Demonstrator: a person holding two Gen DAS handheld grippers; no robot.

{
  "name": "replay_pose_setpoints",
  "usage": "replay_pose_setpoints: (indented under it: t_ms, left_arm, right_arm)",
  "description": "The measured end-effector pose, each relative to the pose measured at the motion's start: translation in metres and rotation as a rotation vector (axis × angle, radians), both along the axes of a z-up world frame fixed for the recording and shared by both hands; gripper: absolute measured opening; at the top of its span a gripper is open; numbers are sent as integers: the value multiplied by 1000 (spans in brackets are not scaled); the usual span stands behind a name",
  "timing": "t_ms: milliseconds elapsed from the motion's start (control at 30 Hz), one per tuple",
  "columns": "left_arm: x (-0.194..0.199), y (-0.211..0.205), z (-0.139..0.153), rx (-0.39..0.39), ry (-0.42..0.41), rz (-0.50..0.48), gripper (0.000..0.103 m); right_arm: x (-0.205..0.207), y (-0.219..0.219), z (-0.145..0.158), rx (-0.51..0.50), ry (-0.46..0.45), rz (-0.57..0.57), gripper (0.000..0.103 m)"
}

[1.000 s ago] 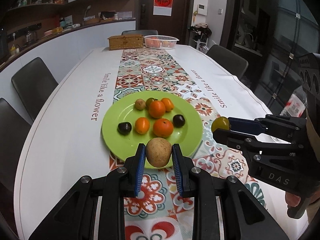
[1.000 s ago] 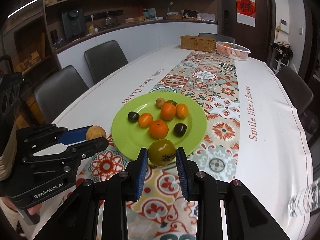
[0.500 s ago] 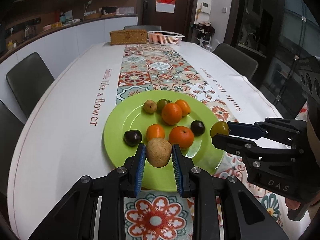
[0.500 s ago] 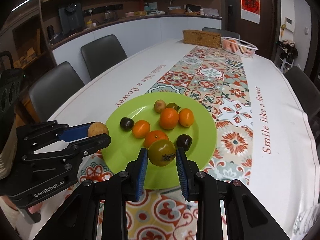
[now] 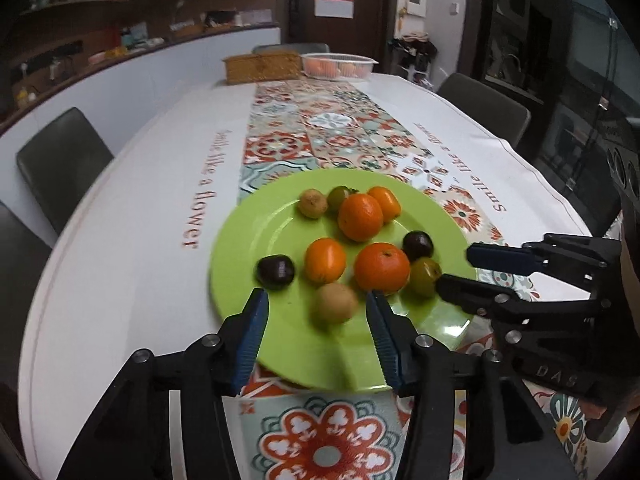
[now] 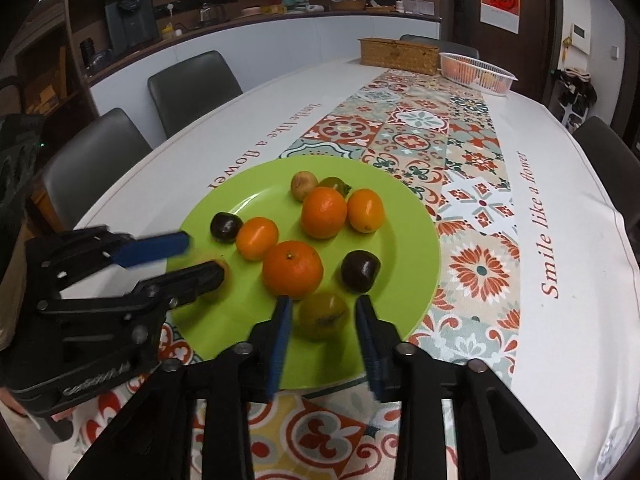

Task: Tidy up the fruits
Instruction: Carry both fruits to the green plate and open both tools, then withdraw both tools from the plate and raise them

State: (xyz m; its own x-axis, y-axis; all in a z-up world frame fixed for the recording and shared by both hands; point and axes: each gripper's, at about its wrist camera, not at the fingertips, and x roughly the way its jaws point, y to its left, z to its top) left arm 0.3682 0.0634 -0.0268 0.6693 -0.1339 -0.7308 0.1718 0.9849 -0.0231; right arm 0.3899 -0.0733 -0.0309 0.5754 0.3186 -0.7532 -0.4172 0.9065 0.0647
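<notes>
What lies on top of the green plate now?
On the green plate lie nine fruits: four orange ones, two dark plums, two small ones at the far side, and an olive-green fruit. A tan fruit makes ten; the pattern beneath is hidden.

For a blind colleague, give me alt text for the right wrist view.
The right gripper, jaws open, hangs over a yellow-green fruit on a green plate of oranges and dark plums. The left gripper reaches in from the left, also open, above the patterned table runner.

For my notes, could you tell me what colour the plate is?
Bright green; the plate shows best in the right wrist view.
</notes>
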Motion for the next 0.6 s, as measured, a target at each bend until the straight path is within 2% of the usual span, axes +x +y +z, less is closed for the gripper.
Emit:
replay_pose_setpoints:
  t_ms: [100, 200, 267, 333, 400, 600]
  left_arm:
    - [-12, 6, 6, 3, -5, 36, 50]
    - [-27, 8, 14, 10, -22, 54, 57]
    - [-40, 6, 21, 33, -43, 64, 59]
    - [-53, 4, 30, 42, -64, 77, 67]
    - [-64, 3, 37, 47, -89, 94, 71]
    - [-103, -6, 59, 91, -157, 122, 90]
  right_arm:
    - [-6, -3, 4, -9, -12, -8, 40]
    - [-19, -9, 12, -11, -35, -23, 41]
    - [-33, -13, 20, -18, -63, -50, 53]
    - [-46, -17, 27, -18, -95, -73, 54]
    - [-60, -22, 36, -11, -109, -95, 56]
    - [-98, -41, 60, 22, -162, -158, 71]
